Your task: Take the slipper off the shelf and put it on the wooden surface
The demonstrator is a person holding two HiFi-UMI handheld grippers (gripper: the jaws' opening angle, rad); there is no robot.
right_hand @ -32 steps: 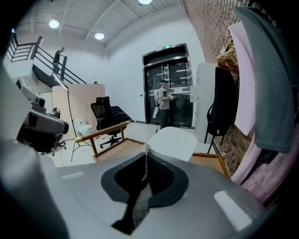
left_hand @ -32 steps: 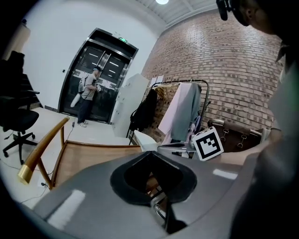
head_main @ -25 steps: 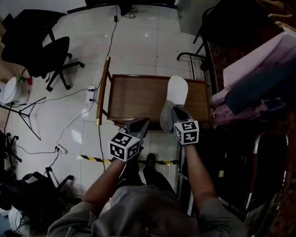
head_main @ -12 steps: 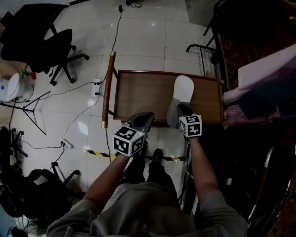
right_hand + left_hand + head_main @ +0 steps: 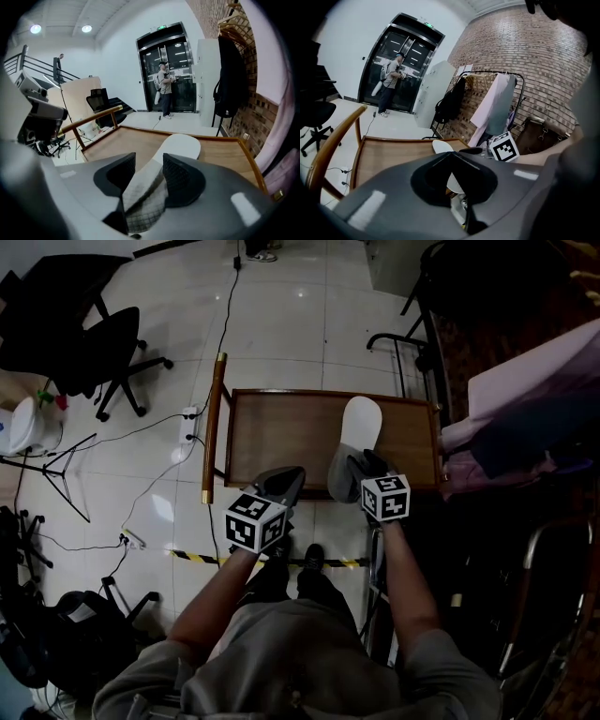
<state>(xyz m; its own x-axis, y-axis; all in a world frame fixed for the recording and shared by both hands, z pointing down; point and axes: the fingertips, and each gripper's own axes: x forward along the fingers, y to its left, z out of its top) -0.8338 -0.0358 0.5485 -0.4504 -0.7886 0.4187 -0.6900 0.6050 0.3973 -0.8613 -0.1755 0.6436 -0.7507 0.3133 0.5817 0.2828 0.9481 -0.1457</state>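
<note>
A white slipper (image 5: 356, 426) with a grey quilted heel lies on the wooden surface (image 5: 281, 437) of a low cart, toe pointing away, heel over the near edge. My right gripper (image 5: 362, 467) is at the heel. In the right gripper view its jaws are opening: they stand wide on either side of the slipper (image 5: 180, 145), with a gap on the left. My left gripper (image 5: 286, 480) hovers over the near edge to the left, shut and holding nothing. In the left gripper view, the slipper (image 5: 440, 146) shows past the closed tips.
A clothes rack (image 5: 525, 409) with hanging garments stands close on the right. An office chair (image 5: 103, 343), a power strip (image 5: 185, 427) with cables and striped floor tape (image 5: 197, 559) lie to the left and front. A person (image 5: 164, 86) stands by the far glass doors.
The right gripper's jaws have spread apart around the slipper's heel. The slipper stays on the wooden surface. Both grippers keep nearly the same place.
</note>
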